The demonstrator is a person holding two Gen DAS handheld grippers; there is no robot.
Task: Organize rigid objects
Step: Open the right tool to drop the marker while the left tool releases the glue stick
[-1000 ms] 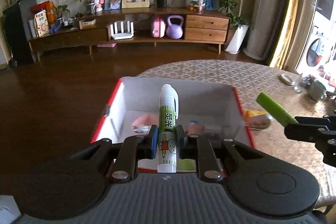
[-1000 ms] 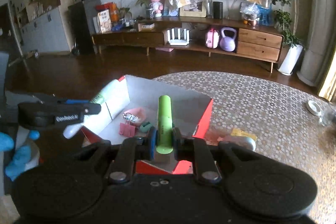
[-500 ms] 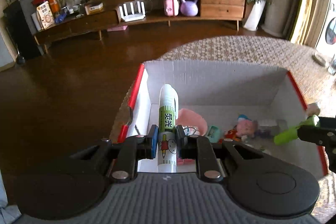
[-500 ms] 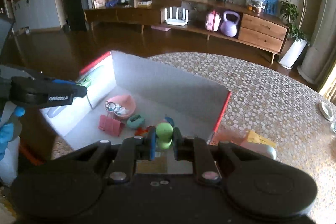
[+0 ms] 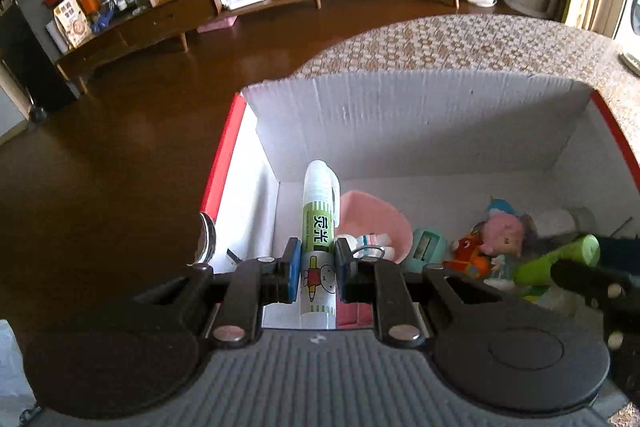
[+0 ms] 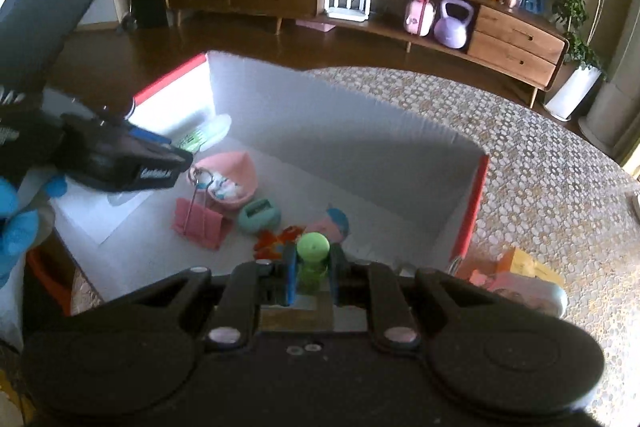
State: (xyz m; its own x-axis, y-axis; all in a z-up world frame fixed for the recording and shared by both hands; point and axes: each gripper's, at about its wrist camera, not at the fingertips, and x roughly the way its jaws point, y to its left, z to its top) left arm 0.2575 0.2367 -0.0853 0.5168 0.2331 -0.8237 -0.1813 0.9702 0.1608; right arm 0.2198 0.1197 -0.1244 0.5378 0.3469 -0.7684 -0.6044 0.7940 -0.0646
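White cardboard fills both views now: the box on the patterned worktop was seen from farther back and higher a second ago, and since then both tools have been carried forward and lowered over its open top. The left tool is clenched on a white glue bottle with a green label, held over the box's 9 o'clock side. The right tool is clamped on a green cylinder, held at the 4 o'clock side. Neither object has been let go yet. From this it is judged that both are about to be dropped in beside the small things already there, so the sorting is well under way and only the release remains for this pair.

In the left wrist view a pink bowl, a teal sharpener-like object and small dolls are shown, with the cylinder entering at 3 o'clock. A pink binder clip is shown plainly only in the right wrist view, as are a blue-gloved hand at 9 o'clock and loose packets lying on the worktop just outside the box's red edge at 4 o'clock. Those packets are hidden from the left camera.
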